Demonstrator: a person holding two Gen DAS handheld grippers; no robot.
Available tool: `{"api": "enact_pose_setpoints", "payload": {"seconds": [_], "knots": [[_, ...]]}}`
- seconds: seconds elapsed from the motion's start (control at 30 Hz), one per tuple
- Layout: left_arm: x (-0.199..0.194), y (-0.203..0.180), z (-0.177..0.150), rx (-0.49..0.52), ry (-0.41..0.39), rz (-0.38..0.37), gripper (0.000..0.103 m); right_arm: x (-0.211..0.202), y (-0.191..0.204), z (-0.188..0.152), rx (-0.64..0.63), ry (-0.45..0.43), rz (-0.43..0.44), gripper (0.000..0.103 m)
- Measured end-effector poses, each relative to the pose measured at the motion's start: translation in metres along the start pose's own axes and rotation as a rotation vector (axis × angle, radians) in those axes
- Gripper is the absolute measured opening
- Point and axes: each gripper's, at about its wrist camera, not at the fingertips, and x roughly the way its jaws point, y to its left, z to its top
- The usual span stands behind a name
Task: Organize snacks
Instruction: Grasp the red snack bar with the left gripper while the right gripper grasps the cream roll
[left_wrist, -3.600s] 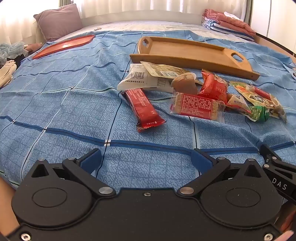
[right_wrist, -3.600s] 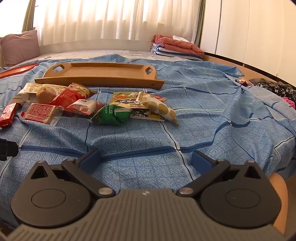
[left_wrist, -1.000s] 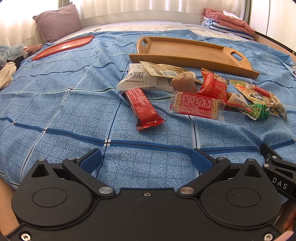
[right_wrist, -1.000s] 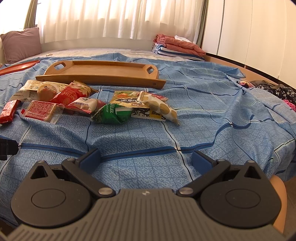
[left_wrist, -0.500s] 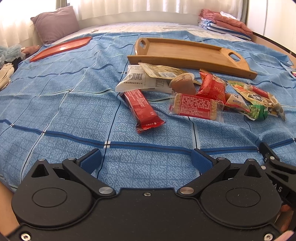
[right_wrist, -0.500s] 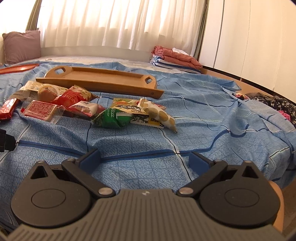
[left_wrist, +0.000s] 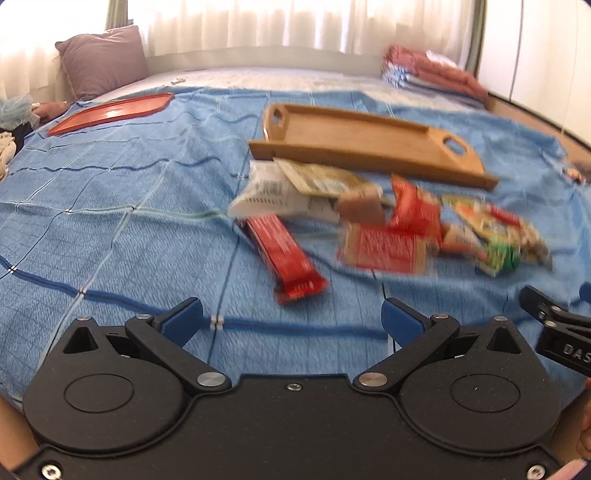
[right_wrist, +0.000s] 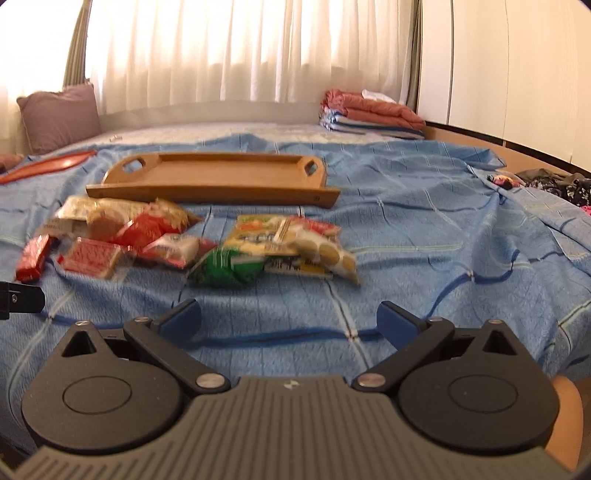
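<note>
Several snack packets lie in a loose pile on the blue bedspread: a long red bar (left_wrist: 284, 254), a red cracker pack (left_wrist: 384, 249), a white packet (left_wrist: 269, 192), a green packet (right_wrist: 229, 267) and a pack of round biscuits (right_wrist: 325, 253). An empty wooden tray (left_wrist: 369, 147) with handle holes sits just behind them; it also shows in the right wrist view (right_wrist: 218, 177). My left gripper (left_wrist: 291, 321) is open and empty, short of the red bar. My right gripper (right_wrist: 288, 321) is open and empty, short of the green packet.
A flat red tray (left_wrist: 110, 112) lies at the far left. A purple pillow (left_wrist: 99, 59) rests at the head of the bed. Folded blankets (right_wrist: 373, 112) are stacked at the far right. Dark clothes (right_wrist: 554, 182) lie past the bed's right edge.
Both grippers have tilted upward a little and moved slightly, so the views are blurred and show more curtain. The snacks and tray have not moved. Both stay open.
</note>
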Motion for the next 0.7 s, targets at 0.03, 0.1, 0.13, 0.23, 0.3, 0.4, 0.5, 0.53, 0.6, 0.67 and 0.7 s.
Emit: {"api": "enact_pose_setpoints", "payload": {"seconds": [0.03, 0.1, 0.13, 0.23, 0.3, 0.4, 0.5, 0.53, 0.6, 0.67, 0.7], "knots": [[0.000, 0.002, 0.004, -0.018, -0.012, -0.001, 0.102, 0.000, -0.004, 0.003, 0.017, -0.009, 0.002, 0.103], [0.001, 0.009, 0.011, -0.059, -0.034, -0.014, 0.095, 0.002, -0.013, 0.009, 0.069, -0.020, 0.015, 0.103], [0.001, 0.012, 0.015, -0.078, -0.044, -0.026, 0.089, 0.004, -0.018, 0.012, 0.096, -0.019, 0.019, 0.103], [0.005, 0.017, 0.025, -0.110, -0.056, -0.045, 0.082, 0.015, -0.032, 0.021, 0.173, -0.011, 0.025, 0.103], [0.010, 0.017, 0.029, -0.106, -0.059, -0.037, 0.078, 0.023, -0.040, 0.027, 0.214, -0.003, 0.031, 0.102], [0.018, 0.016, 0.032, -0.107, -0.049, -0.025, 0.077, 0.037, -0.045, 0.031, 0.252, 0.025, 0.040, 0.102], [0.025, 0.016, 0.030, -0.122, -0.035, -0.027, 0.069, 0.050, -0.049, 0.032, 0.286, 0.047, 0.036, 0.102], [0.027, 0.016, 0.030, -0.124, -0.031, -0.026, 0.068, 0.053, -0.050, 0.032, 0.296, 0.050, 0.035, 0.102], [0.030, 0.015, 0.029, -0.122, -0.026, -0.018, 0.066, 0.058, -0.049, 0.032, 0.307, 0.050, 0.030, 0.102], [0.033, 0.015, 0.028, -0.120, -0.020, -0.012, 0.063, 0.061, -0.047, 0.032, 0.311, 0.046, 0.035, 0.101], [0.034, 0.015, 0.028, -0.120, -0.019, -0.010, 0.063, 0.063, -0.046, 0.033, 0.312, 0.049, 0.038, 0.100]]}}
